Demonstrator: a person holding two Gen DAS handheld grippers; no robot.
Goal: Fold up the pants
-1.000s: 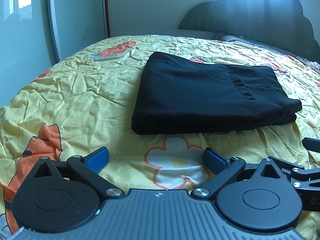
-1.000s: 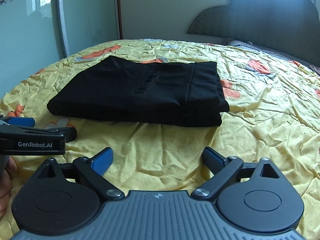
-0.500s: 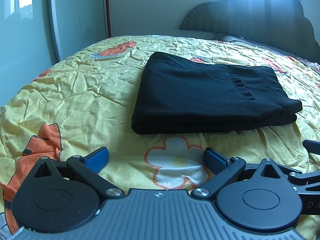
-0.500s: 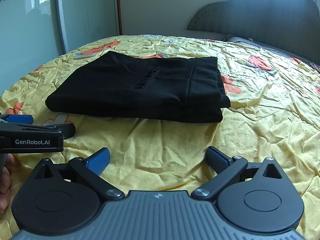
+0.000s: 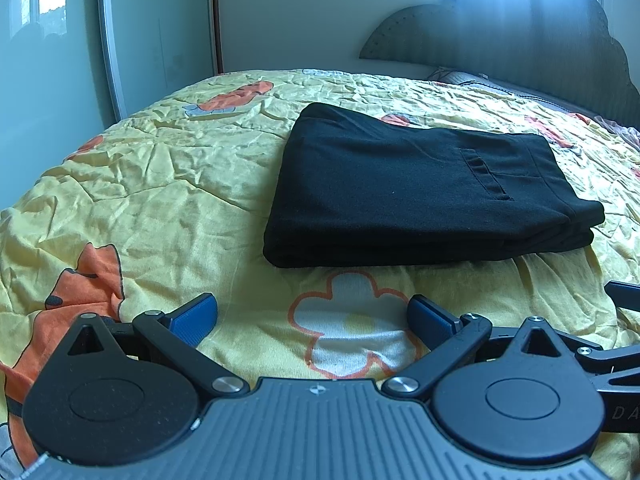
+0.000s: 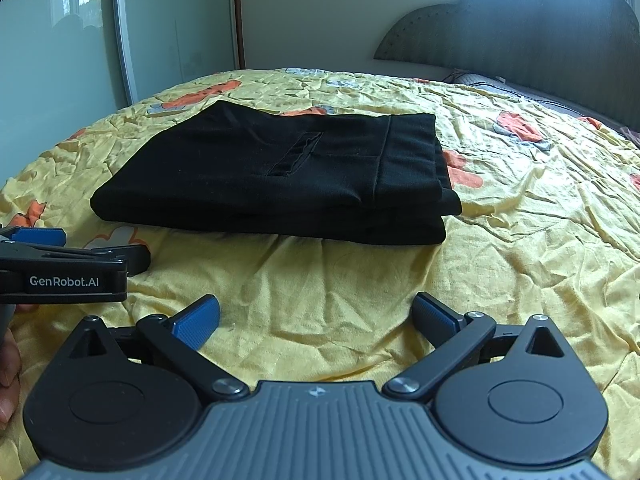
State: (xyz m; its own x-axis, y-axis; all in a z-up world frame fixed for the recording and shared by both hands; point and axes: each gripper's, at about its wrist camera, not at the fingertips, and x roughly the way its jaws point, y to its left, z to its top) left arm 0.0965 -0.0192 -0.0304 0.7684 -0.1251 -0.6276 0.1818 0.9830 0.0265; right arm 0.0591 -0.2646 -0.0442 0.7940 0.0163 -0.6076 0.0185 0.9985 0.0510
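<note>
Black pants [image 5: 416, 188] lie folded into a flat stacked rectangle on the yellow bedspread; they also show in the right wrist view [image 6: 280, 176]. My left gripper [image 5: 312, 316] is open and empty, a short way in front of the pants' near edge. My right gripper [image 6: 316, 314] is open and empty, also in front of the pants. The left gripper's body shows at the left of the right wrist view [image 6: 64, 272].
The bedspread [image 5: 152, 184] is wrinkled, yellow with orange prints. A dark padded headboard [image 6: 512, 40] and a pillow [image 6: 480, 82] stand at the back right. A mirrored wardrobe door [image 6: 60, 60] stands at the left, beside the bed's edge.
Both grippers have drawn slightly back and up from the pants; the pants have not moved.
</note>
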